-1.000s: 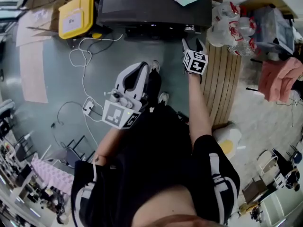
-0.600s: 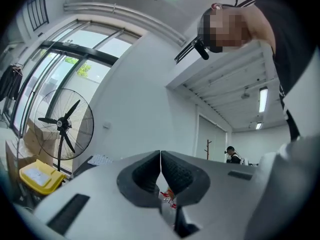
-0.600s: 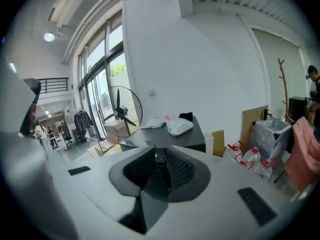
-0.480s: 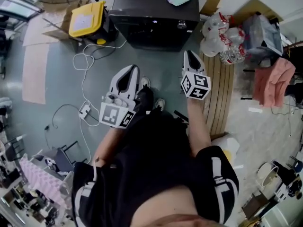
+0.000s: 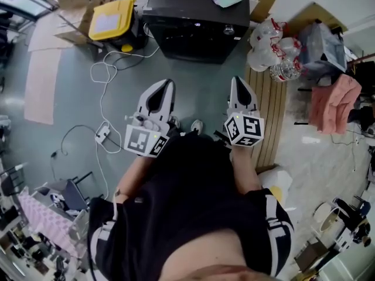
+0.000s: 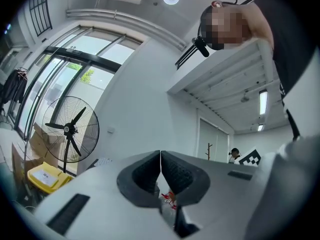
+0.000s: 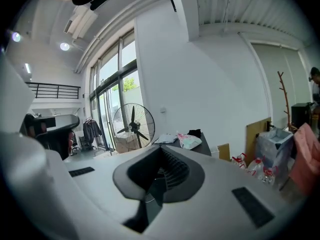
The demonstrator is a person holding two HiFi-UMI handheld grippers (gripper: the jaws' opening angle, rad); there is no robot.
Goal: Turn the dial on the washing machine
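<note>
Washer [image 5: 196, 16] stood dark at the top centre of the head view, its dial [image 5: 229, 31] a small pale knob towards the right of its front, well apart from both grippers. At the upper left lay a yellow box [image 5: 111, 19], with a white cable [image 5: 102, 69] looping over the floor below it. The left gripper [image 5: 166, 85] hung at centre left, jaws together on nothing. The right gripper [image 5: 237, 81] hung beside it, jaws likewise together and empty. Wooden slats [image 5: 272, 116] lay to its right, with bagged bottles [image 5: 272, 45] above them.
</note>
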